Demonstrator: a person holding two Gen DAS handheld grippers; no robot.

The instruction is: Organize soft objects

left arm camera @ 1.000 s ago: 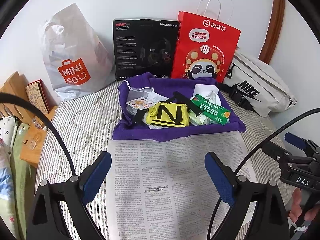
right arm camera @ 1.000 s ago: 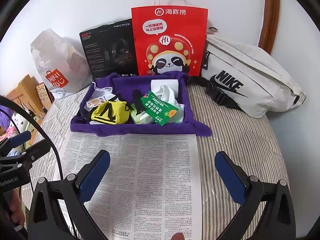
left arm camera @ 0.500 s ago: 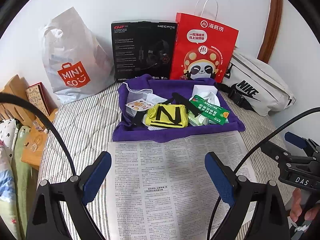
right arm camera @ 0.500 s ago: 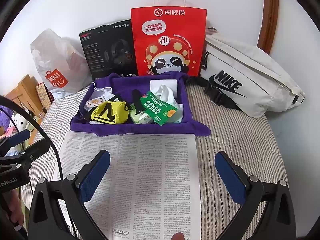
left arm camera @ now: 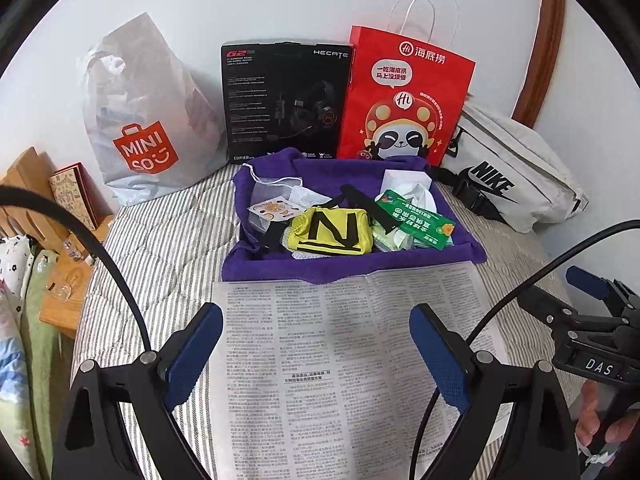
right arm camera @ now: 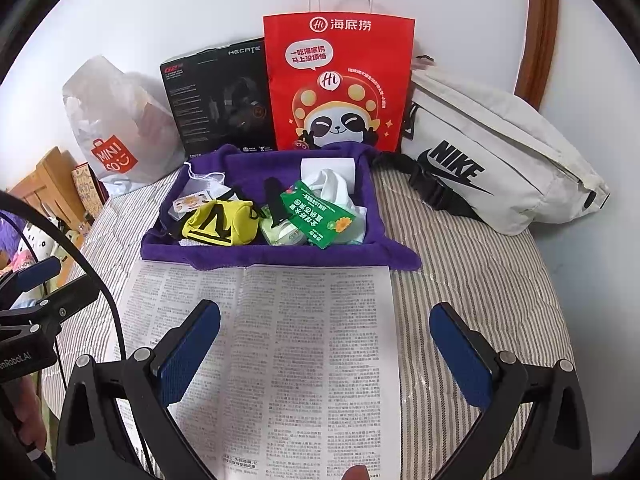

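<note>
Newspaper point(left arm camera: 352, 368): near edge cut off by frame, print too small to read. Items under yellow pouch point(left arm camera: 332, 232) and green packet point(right arm camera: 320, 212) partly hidden, unidentifiable.

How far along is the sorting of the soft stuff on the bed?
Nothing looks sorted yet. The yellow pouch, green packet and white tissues sit jumbled on the purple towel. The left gripper and right gripper are open and empty above the bare newspaper. All picking and placing remains.
</note>
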